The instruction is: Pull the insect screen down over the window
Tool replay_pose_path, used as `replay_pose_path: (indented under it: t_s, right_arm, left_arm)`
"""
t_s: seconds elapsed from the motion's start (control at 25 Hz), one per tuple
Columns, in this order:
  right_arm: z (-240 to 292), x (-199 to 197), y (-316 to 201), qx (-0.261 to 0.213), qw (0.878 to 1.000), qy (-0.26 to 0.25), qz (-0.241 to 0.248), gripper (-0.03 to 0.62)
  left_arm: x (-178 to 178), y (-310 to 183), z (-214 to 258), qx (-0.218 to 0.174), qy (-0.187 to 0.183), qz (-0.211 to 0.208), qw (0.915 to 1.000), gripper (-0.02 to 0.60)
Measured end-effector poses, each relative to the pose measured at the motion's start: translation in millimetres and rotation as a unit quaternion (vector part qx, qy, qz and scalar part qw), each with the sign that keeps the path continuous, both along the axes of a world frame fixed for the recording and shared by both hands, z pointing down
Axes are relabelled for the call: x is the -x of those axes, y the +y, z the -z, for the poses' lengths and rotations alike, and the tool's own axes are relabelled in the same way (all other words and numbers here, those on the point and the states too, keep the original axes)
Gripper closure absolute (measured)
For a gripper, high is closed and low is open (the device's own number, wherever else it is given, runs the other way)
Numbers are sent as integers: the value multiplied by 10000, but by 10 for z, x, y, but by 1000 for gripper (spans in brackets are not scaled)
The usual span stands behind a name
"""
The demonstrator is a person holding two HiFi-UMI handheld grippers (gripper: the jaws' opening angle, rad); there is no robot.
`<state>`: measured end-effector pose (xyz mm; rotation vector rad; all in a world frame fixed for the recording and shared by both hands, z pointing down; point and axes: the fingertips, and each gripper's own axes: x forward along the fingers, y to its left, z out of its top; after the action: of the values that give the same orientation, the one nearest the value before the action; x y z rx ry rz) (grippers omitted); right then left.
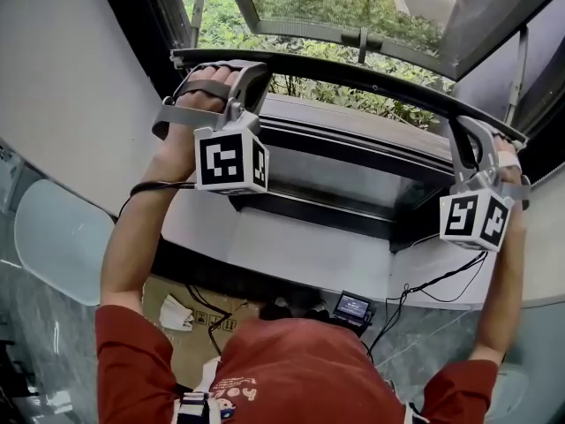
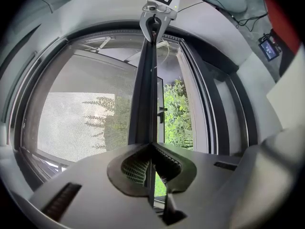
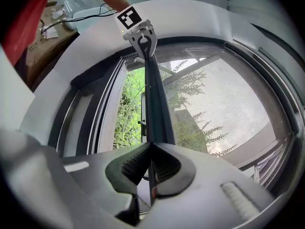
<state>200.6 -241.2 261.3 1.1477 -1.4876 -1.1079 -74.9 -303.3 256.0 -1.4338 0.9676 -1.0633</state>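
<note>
Left hand-held gripper [image 2: 151,146] and right hand-held gripper [image 3: 151,144] are both clamped tight on the insect screen's [image 2: 81,113] dark pull bar [image 1: 353,78], one near each end, with the mesh only partway across the window frame [image 1: 353,144].

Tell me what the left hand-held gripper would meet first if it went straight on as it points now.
The bar: the left hand-held gripper is shut on it, and it fills the line ahead. Behind it seem to lie the mesh and the window gap, though depth is unclear.
</note>
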Motion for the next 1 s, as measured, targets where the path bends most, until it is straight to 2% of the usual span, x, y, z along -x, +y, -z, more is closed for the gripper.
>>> replay_pose_path:
  t_s: [0.32, 0.76, 1.0]
  right_arm:
    - [-112, -7, -2, 187, 9998, -76, -32, 568]
    - [-699, -6, -10, 820, 9965, -153, -72, 568]
    - [-817, -9, -2, 998, 9947, -213, -107, 568]
  left_arm:
    - [0, 1, -110, 123, -4, 2, 9999, 561]
    - [-3, -8, -704, 698, -144, -14, 9975, 563]
    - [-2, 2, -815, 800, -154, -3, 9967, 561]
